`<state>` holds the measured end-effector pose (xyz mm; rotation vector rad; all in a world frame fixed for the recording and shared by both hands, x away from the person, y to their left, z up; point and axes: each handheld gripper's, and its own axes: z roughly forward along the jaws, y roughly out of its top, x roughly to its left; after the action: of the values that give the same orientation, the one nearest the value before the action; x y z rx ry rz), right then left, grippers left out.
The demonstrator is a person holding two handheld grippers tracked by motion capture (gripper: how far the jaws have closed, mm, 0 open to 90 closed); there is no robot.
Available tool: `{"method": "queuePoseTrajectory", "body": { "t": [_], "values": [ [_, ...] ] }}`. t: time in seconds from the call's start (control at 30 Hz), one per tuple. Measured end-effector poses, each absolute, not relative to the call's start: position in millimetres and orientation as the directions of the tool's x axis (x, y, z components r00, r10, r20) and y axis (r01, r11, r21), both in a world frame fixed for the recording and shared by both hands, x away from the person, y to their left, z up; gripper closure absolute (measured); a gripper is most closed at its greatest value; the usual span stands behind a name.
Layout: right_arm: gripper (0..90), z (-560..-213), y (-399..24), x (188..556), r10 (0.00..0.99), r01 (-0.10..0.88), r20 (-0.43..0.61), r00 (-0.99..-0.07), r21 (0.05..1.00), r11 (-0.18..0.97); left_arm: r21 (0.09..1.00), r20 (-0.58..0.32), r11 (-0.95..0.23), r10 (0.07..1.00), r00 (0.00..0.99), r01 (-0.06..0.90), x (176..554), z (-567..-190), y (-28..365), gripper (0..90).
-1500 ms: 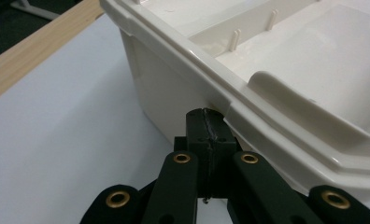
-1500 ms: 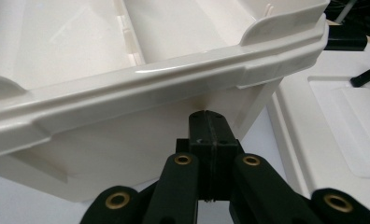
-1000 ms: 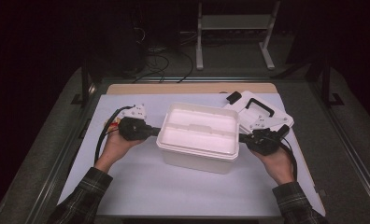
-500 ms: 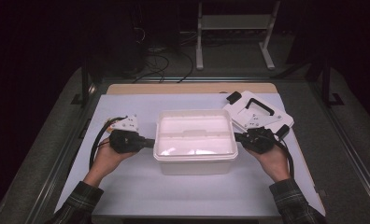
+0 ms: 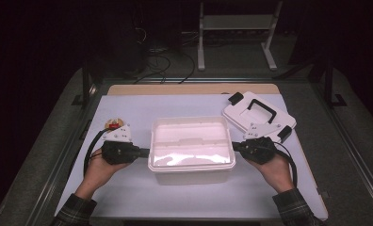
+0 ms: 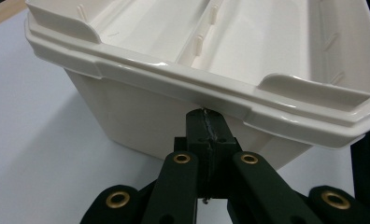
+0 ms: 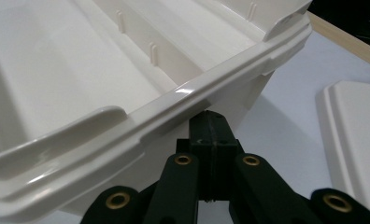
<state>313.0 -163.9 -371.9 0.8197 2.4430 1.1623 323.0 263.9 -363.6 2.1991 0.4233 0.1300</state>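
Table sheet (image 5: 128, 106): white, carries everything.
Storage bin (image 5: 191, 141): open, white, at the sheet's centre, between both tongs.
Lid (image 5: 259, 117): black-handled, flat behind the right tongs.
Left gripper (image 6: 206, 122): jaws fully together, tips tucked under the bin's rim.
Right gripper (image 7: 213, 125): same, under the opposite rim.

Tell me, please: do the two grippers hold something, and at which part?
Nothing is clamped. The left gripper and right gripper have shut jaws with their tips tucked under the rim at opposite ends of the white box.
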Motion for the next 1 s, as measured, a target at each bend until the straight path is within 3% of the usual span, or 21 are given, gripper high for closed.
{"method": "queuePoseTrajectory", "body": {
  "t": [0.43, 0.47, 0.5, 0.53, 0.57, 0.63, 0.7, 0.73, 0.77, 1.0],
  "values": [
    [89.6, -373.2, -161.9, 295.1, 0.599, 0.359, -0.017, -0.801, 0.787, 0.502, 0.783, -0.051, -0.564, 0.362, 0.931, 0.262, 315.8, -363.3, 269.5, 90.0],
    [84.7, -374.0, -163.4, 295.5, 0.608, 0.365, -0.017, -0.794, 0.786, 0.499, 0.781, -0.046, -0.564, 0.374, 0.926, 0.267, 316.7, -363.2, 270.6, 89.9],
    [72.5, -378.8, -171.7, 296.8, 0.643, 0.390, -0.012, -0.766, 0.785, 0.481, 0.784, -0.047, -0.558, 0.385, 0.922, 0.273, 318.7, -362.6, 273.7, 87.2],
    [72.5, -378.8, -171.7, 296.8, 0.643, 0.390, -0.012, -0.766, 0.785, 0.481, 0.785, -0.050, -0.554, 0.390, 0.920, 0.278, 319.7, -361.9, 275.8, 87.2],
    [58.5, -388.0, -183.5, 298.1, 0.684, 0.438, 0.018, -0.729, 0.780, 0.446, 0.785, -0.044, -0.552, 0.403, 0.914, 0.282, 321.6, -358.9, 280.9, 82.1],
    [54.8, -392.3, -187.6, 298.4, 0.697, 0.456, 0.025, -0.716, 0.774, 0.440, 0.789, -0.044, -0.546, 0.407, 0.912, 0.282, 322.5, -357.1, 282.9, 80.5],
    [40.5, -414.1, -201.0, 296.2, 0.743, 0.515, 0.038, -0.668, 0.745, 0.424, 0.783, -0.034, -0.555, 0.413, 0.910, 0.281, 324.0, -351.5, 286.7, 70.0],
    [40.5, -414.1, -201.0, 296.2, 0.743, 0.515, 0.038, -0.668, 0.745, 0.424, 0.783, -0.034, -0.555, 0.413, 0.910, 0.281, 324.0, -351.5, 286.7, 67.5],
    [32.6, -425.2, -205.7, 292.8, 0.760, 0.538, 0.035, -0.649, 0.727, 0.426, 0.781, -0.033, -0.557, 0.415, 0.909, 0.282, 324.5, -348.7, 288.1, 63.0],
    [17.9, -452.5, -208.9, 283.7, 0.772, 0.579, 0.034, -0.634, 0.682, 0.446, 0.759, -0.032, -0.588, 0.396, 0.918, 0.280, 332.2, -329.9, 284.6, 45.7]
  ]
}}
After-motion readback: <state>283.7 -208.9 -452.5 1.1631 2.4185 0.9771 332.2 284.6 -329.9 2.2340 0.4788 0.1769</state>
